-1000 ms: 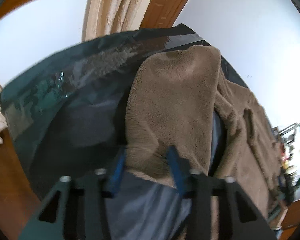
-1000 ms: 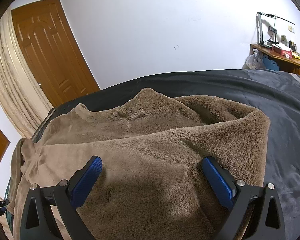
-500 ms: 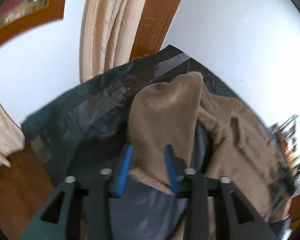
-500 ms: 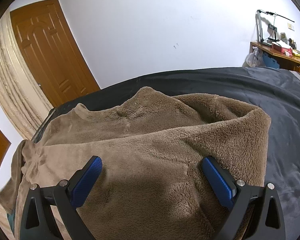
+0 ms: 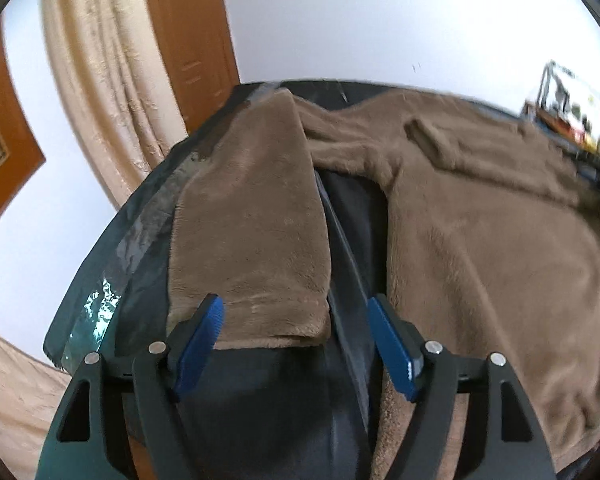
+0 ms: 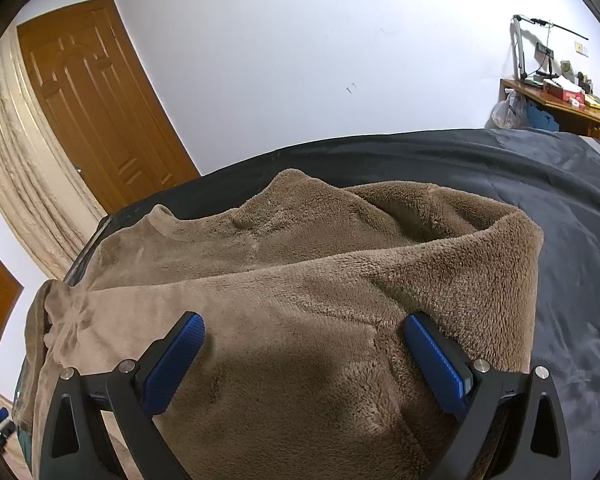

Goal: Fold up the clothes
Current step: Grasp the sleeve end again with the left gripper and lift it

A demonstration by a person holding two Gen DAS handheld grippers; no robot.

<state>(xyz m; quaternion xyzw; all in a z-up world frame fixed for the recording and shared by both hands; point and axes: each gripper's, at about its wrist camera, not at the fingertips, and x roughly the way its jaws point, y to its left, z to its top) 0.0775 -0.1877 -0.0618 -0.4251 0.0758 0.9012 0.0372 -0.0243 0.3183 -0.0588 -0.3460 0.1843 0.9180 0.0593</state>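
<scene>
Left claw (image 5: 296, 340) is opening, sleeve cuff (image 5: 252, 320) between unpressed pads; right claw (image 6: 304, 360) gapes over the fleece top (image 6: 300, 280). Next, fold the sleeve toward three o'clock.

one brown fleece garment (image 6: 300, 280) lies on one dark bed cover (image 6: 560, 200). two grippers show, one left gripper (image 5: 296, 336) and one right gripper (image 6: 304, 356). one wooden door (image 6: 100, 100), one desk (image 6: 560, 100).
</scene>
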